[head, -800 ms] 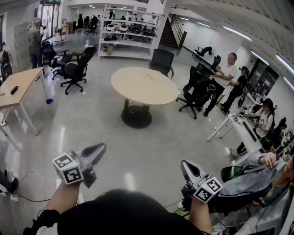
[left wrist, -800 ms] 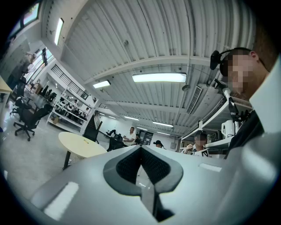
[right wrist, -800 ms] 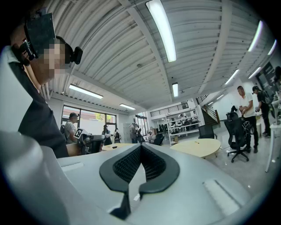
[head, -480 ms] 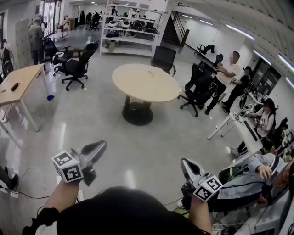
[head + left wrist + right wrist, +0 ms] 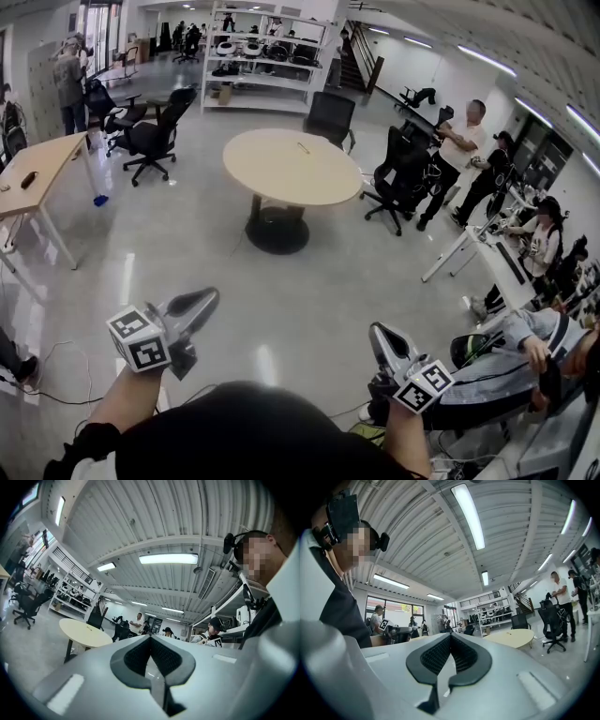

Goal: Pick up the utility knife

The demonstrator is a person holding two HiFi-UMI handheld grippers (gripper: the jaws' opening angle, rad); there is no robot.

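Left hand-held gripper [image 5: 206,301]: jaws closed together, nothing between them. Right hand-held gripper [image 5: 378,335]: the same, empty. Floor cable [image 5: 56,364], just left of your left one: could trip you as you walk. Utility knife: not identifiable. A slim item [image 5: 302,147] on the round table [image 5: 272,183], far ahead of both, may be it but is too small to tell. Risk: arriving with jaws closed, you would push it away rather than grasp it.

Displaying pale grey shells and black textured pads [image 5: 138,657] on the left claw [image 5: 208,298] and right claw [image 5: 377,334], each carrying a white cube [image 5: 139,340] printed with black squares. Showing a cream round counter [image 5: 291,167], glossy light-grey floor [image 5: 197,253], black office chairs [image 5: 155,141].
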